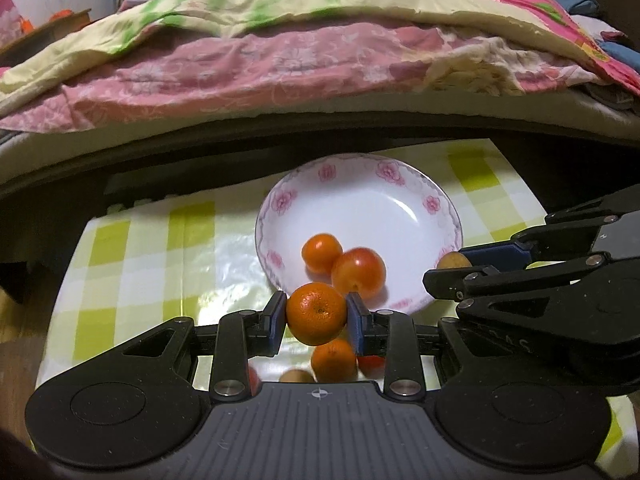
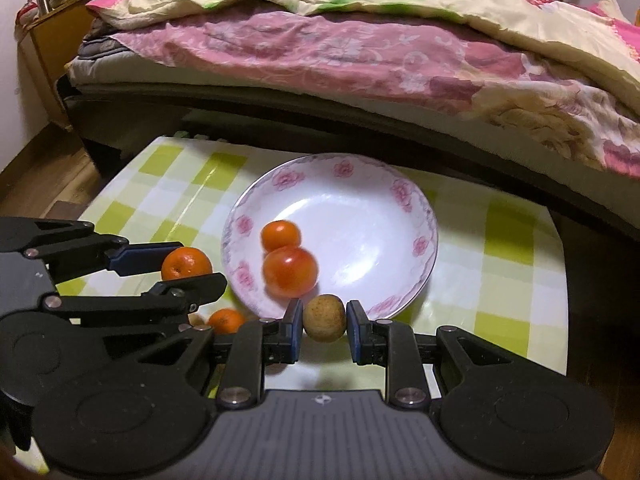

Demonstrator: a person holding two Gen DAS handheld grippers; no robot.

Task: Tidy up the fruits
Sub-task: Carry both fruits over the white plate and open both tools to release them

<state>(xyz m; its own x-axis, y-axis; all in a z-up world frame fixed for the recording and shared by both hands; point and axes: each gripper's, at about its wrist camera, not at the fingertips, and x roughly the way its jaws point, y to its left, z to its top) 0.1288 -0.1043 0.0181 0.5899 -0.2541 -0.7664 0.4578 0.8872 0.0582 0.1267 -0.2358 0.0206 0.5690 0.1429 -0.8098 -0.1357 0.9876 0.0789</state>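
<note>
A white plate with pink flowers [image 1: 400,184] [image 2: 400,216] lies on the checked cloth; a small orange [image 1: 321,252] [image 2: 280,235] and a red tomato [image 1: 359,272] [image 2: 290,272] rest in its near-left part. My left gripper [image 1: 317,314] [image 2: 188,268] is shut on an orange [image 1: 316,312] [image 2: 186,263] held just short of the plate's near rim. At the plate's front edge my right gripper [image 2: 324,320] [image 1: 460,266] is shut on a small brown fruit [image 2: 325,317] [image 1: 454,260]. Under the left gripper another orange [image 1: 334,360] [image 2: 226,320] lies on the cloth.
The low table wears a green and white checked cloth [image 1: 152,248] [image 2: 512,248]. Behind it runs a bed [image 2: 360,56] heaped with pink and yellow quilts [image 1: 280,64]. More fruit bits [image 1: 296,376] peek out beneath the left gripper. Wooden floor [image 2: 36,176] shows at left.
</note>
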